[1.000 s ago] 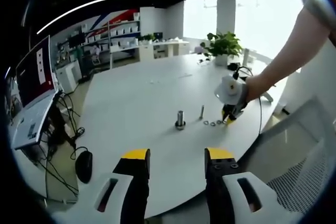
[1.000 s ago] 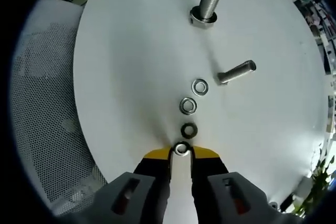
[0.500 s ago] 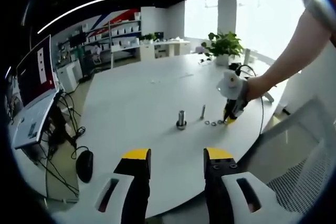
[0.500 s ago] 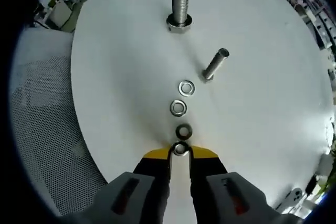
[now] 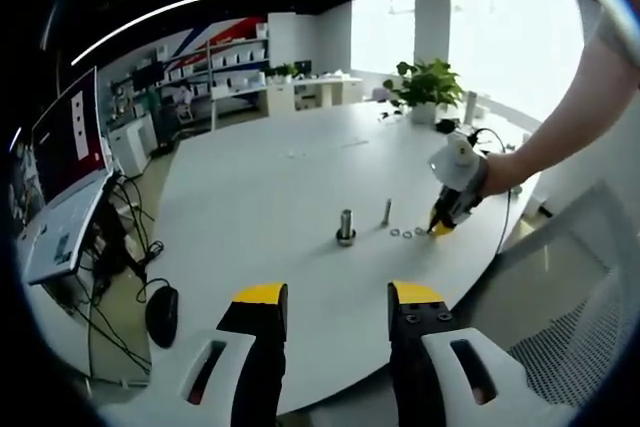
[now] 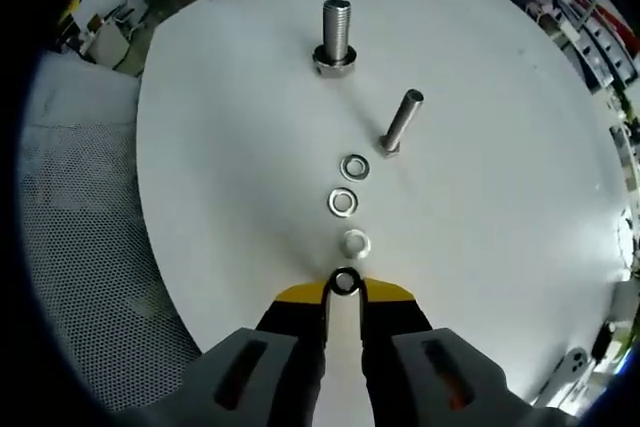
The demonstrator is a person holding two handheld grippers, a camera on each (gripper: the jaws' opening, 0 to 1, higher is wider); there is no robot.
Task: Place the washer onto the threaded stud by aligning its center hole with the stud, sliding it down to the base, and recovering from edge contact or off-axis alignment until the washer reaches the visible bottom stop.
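Note:
In the right gripper view my right gripper (image 6: pixel 344 287) is shut on a small steel washer (image 6: pixel 345 282), held between its yellow tips just above the white table (image 6: pixel 220 167). Ahead lie three loose washers in a row (image 6: pixel 343 202). Beyond them a thick threaded stud (image 6: pixel 336 35) stands upright on its hex base, and a thinner bolt (image 6: pixel 400 122) stands right of it. In the left gripper view my left gripper (image 5: pixel 338 297) is open with nothing between its fingers, hovering short of the table's near edge. There the right gripper (image 5: pixel 440 227) sits right of the stud (image 5: pixel 345 227).
A mesh chair (image 6: pixel 90 247) stands beside the table edge on the left of the right gripper view. A potted plant (image 5: pixel 425 87) sits at the table's far side. A laptop and cables (image 5: pixel 70 217) are off to the left, with shelves in the background.
The right gripper has lifted and pulled back slightly with the washer, so the row of washers and the stud look farther away. The left gripper has stayed put.

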